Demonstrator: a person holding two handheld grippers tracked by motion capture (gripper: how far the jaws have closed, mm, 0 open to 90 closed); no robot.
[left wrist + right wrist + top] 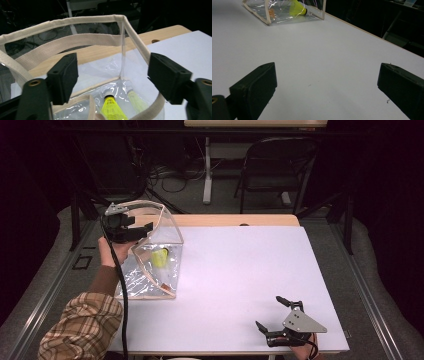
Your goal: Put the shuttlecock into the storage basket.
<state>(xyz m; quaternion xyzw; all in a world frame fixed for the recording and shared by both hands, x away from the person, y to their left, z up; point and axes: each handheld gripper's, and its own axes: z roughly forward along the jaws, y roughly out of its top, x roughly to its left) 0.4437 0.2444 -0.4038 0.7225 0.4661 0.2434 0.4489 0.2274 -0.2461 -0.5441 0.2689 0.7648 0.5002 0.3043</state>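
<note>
A clear plastic bag [150, 280] with beige trim stands at the table's left, its mouth up. A yellow shuttlecock [160, 257] lies inside on the bottom. My left gripper [142, 231] hovers at the bag's top rim, open. In the left gripper view the rim [87, 20] and a beige strap [75, 41] run beyond the jaws of the left gripper [112, 75], with the shuttlecock [112, 110] below. My right gripper [268, 311] is low over the table's front right, open and empty. From the right gripper [327, 82], the bag [267, 17] and shuttlecock [297, 8] show far off.
A white sheet [240, 270] covers the table, with a wooden strip [225, 220] along its far edge. Beyond stand a black chair [280, 165] and a white table leg [207, 170], with cables on the floor. A small orange tag [165, 285] lies inside the bag.
</note>
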